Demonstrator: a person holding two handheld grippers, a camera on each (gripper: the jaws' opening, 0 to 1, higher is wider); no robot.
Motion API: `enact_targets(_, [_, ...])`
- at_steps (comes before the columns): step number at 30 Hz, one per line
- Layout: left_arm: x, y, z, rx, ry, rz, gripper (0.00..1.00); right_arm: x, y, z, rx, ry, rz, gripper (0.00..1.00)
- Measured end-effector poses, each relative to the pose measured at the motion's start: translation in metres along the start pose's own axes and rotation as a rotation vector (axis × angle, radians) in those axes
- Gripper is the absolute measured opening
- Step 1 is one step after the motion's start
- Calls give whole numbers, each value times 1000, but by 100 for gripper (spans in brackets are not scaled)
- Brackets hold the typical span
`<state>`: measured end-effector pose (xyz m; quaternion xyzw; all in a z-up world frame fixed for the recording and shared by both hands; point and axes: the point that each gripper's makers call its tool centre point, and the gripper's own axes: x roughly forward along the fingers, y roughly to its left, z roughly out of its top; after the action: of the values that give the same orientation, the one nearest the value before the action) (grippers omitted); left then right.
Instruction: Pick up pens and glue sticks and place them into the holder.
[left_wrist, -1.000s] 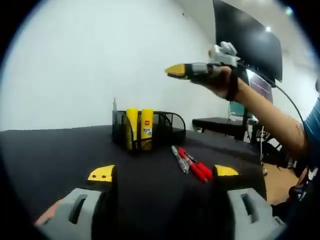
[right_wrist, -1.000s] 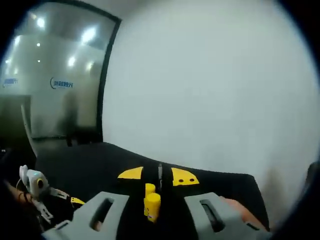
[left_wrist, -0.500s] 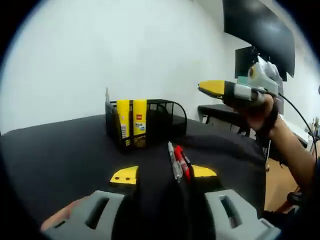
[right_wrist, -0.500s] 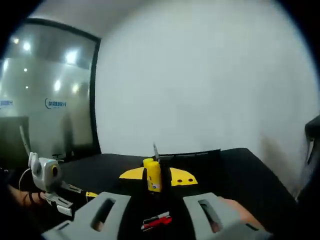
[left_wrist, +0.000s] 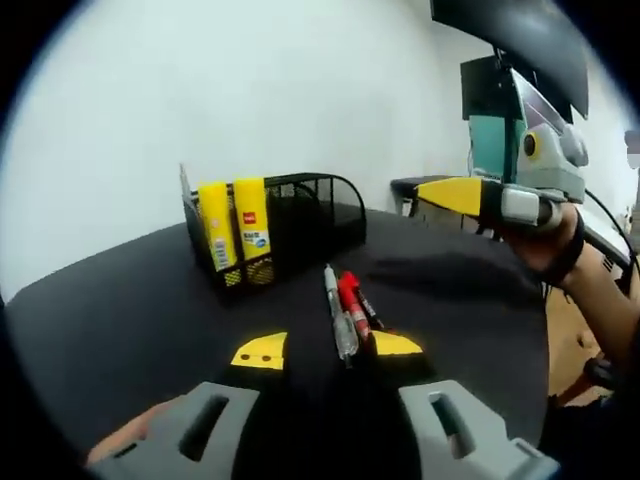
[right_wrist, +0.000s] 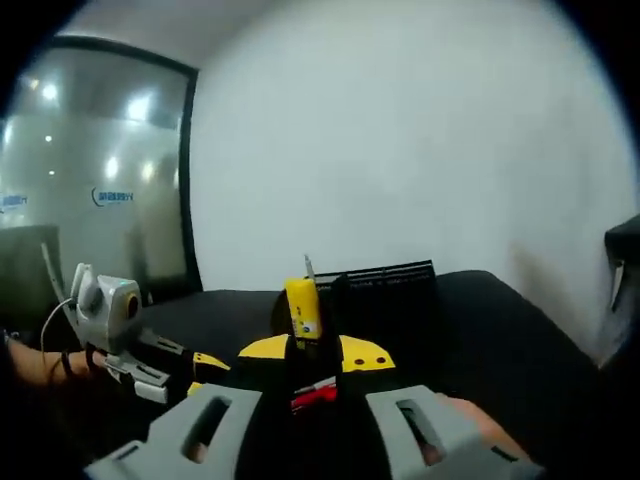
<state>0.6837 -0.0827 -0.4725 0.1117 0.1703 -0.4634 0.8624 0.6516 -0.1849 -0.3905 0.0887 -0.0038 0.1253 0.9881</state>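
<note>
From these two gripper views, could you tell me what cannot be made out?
- Left gripper view: the count of pens on the black table; they overlap.
- Left gripper view: the black mesh holder interior, screened by its wall and two yellow glue sticks.
- Right gripper view: the holder base, behind the right gripper.

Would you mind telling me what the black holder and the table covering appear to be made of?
The holder looks like black wire mesh, probably metal: a fine see-through grid shows in its walls. The table covering looks like matte black cloth, with no glare, though the weave is too blurred to confirm.
</note>
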Motion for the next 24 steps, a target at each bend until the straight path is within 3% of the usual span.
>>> enact_targets(7, [6, 0, -3, 37, 23, 22, 25, -3, -8, -11, 36, -5, -4, 14])
enact_targets(17, [16, 4, -14, 47, 62, 41, 25, -3, -3, -19, 39, 6, 18, 14])
enact_targets(24, [28, -1, -9, 54, 58, 23, 25, -4, -6, -18, 43, 5, 16, 14])
